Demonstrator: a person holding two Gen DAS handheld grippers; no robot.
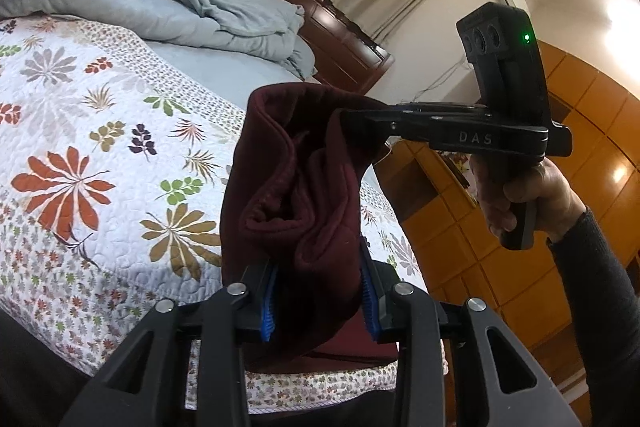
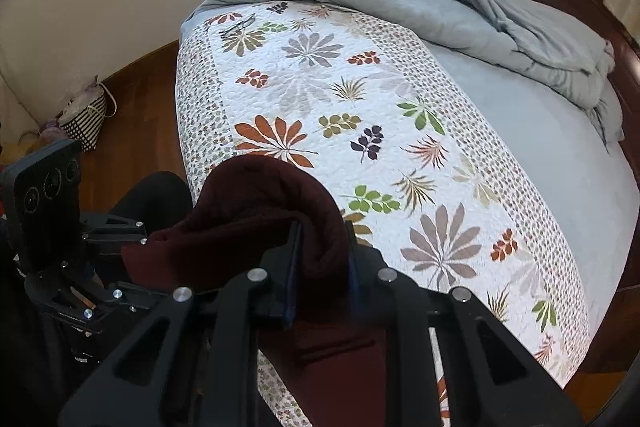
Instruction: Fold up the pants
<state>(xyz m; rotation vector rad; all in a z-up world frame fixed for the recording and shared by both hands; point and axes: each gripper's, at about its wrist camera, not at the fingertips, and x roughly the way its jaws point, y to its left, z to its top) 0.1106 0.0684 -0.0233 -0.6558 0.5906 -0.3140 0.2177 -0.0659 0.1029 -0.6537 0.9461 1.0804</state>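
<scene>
Dark maroon pants (image 1: pixel 296 187) hang bunched in the air over the near edge of the bed, held up by both grippers. In the left wrist view, my left gripper (image 1: pixel 320 291) is shut on a thick fold of them, one blue pad (image 1: pixel 269 307) pressing on each side. My right gripper (image 1: pixel 352 121) reaches in from the right, held by a hand (image 1: pixel 516 195), its tips buried in the top of the cloth. The right wrist view shows that gripper (image 2: pixel 322 251) shut on a rolled fold of the pants (image 2: pixel 256 195), with the left gripper (image 2: pixel 132 235) at the left.
The bed carries a white floral quilt (image 2: pixel 360 87) and a crumpled grey-blue duvet (image 2: pixel 480 15) near the dark wooden headboard (image 1: pixel 328 27). Wooden cabinets (image 1: pixel 520 247) stand to the right. A checked bag (image 2: pixel 84 119) sits on the wooden floor by the wall.
</scene>
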